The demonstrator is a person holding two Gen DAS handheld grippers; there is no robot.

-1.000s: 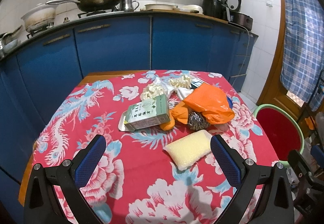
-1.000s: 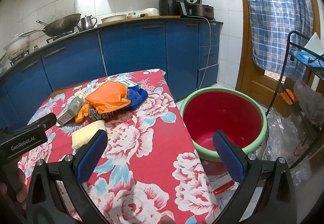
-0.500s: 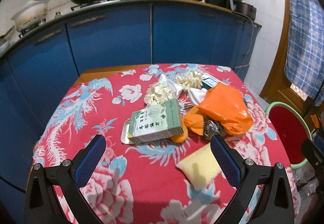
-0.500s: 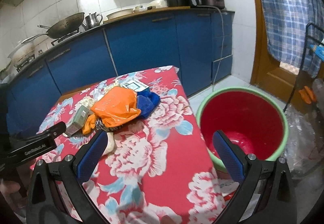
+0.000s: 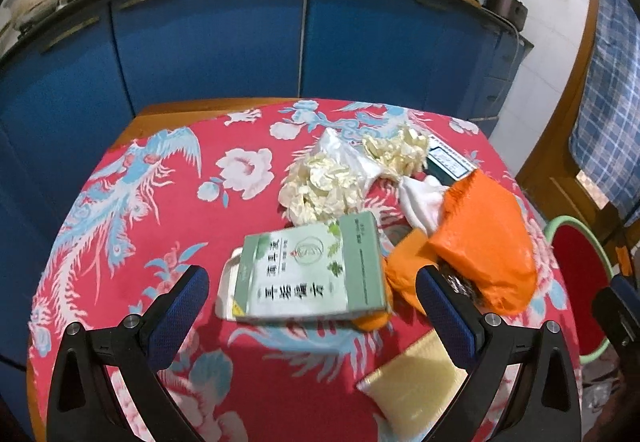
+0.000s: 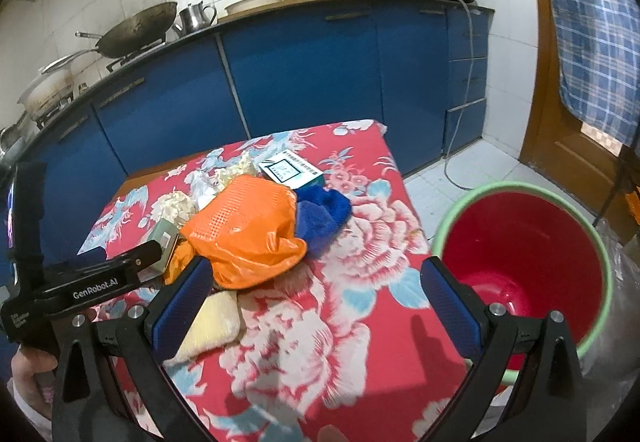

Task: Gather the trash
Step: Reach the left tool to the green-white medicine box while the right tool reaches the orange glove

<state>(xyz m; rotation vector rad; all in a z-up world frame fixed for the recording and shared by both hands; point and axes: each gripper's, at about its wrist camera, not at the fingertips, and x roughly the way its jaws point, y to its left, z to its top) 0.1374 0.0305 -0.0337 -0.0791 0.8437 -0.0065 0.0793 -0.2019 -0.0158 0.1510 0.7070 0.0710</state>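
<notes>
A: Blue kitchen cabinets (image 6: 304,82) across the back, and in front of them the table under its red floral cloth (image 6: 372,238).

B: Off the table's right edge, on the floor, the red bucket (image 6: 532,250) with the green rim. Nothing I can make out inside it.

A: And the trash, all heaped at the middle of the cloth. Biggest piece: the orange plastic bag (image 5: 486,242), crumpled, with a blue cloth (image 6: 320,214) tucked against its far side.

B: Just left of the bag, the pale green box (image 5: 312,270), lying flat on a white tray. Behind it, crumpled cream paper wads (image 5: 320,190). A yellow sponge (image 5: 416,386) sits nearest, apart from the heap.

A: Left gripper (image 5: 312,306) hangs over the green box, jaws spread wide, holding nothing.

B: Right gripper (image 6: 312,298) is also wide open and empty, above the cloth between heap and bucket.
</notes>
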